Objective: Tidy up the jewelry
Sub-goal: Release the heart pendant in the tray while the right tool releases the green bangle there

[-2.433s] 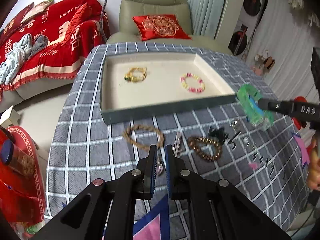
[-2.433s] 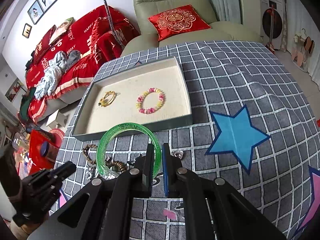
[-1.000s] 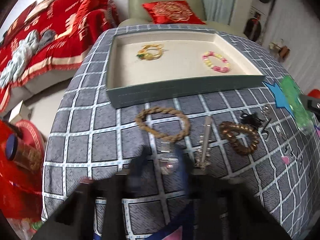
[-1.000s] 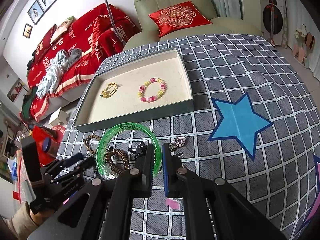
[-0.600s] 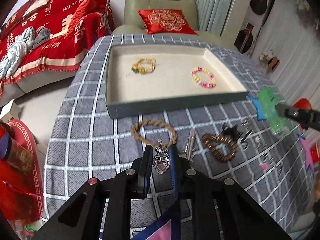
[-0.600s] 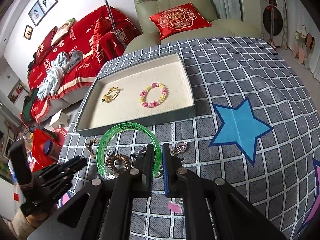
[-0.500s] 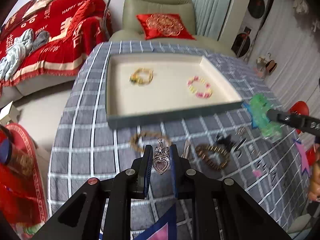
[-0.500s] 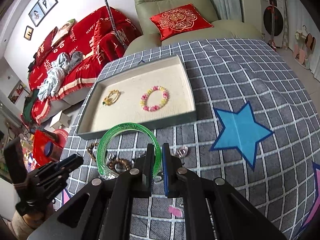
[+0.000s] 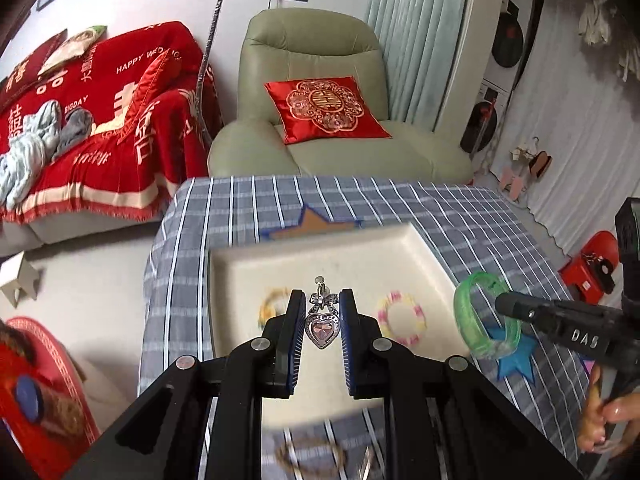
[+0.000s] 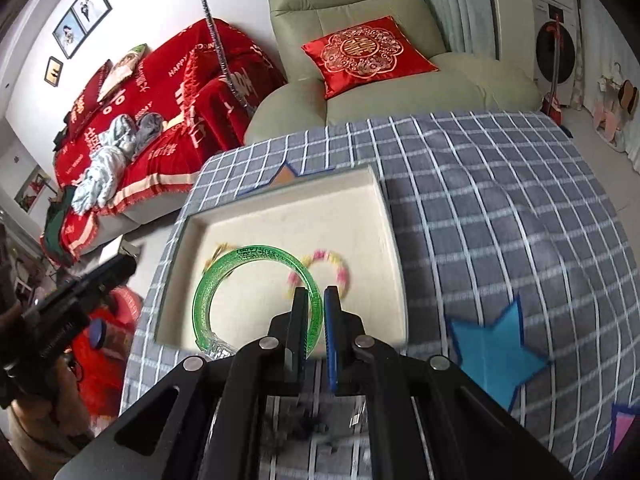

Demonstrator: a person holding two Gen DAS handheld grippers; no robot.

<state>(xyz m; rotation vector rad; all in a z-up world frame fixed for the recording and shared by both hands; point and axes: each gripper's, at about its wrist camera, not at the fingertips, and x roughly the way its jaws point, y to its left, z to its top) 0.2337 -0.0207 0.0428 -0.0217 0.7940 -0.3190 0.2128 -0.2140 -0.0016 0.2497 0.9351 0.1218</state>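
The left hand-held gripper [image 9: 322, 322], angled down over the tray [image 9: 360, 248] at frame centre, pinches a heart pendant [image 9: 322, 330] between narrowly parted jaws. The right hand-held gripper [image 10: 316, 312], also tilted downward, is clamped on the green bangle [image 10: 224, 276] above the tray's lower left.

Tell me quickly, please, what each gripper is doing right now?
Left gripper: closed on the heart pendant.
Right gripper: closed on the green bangle.
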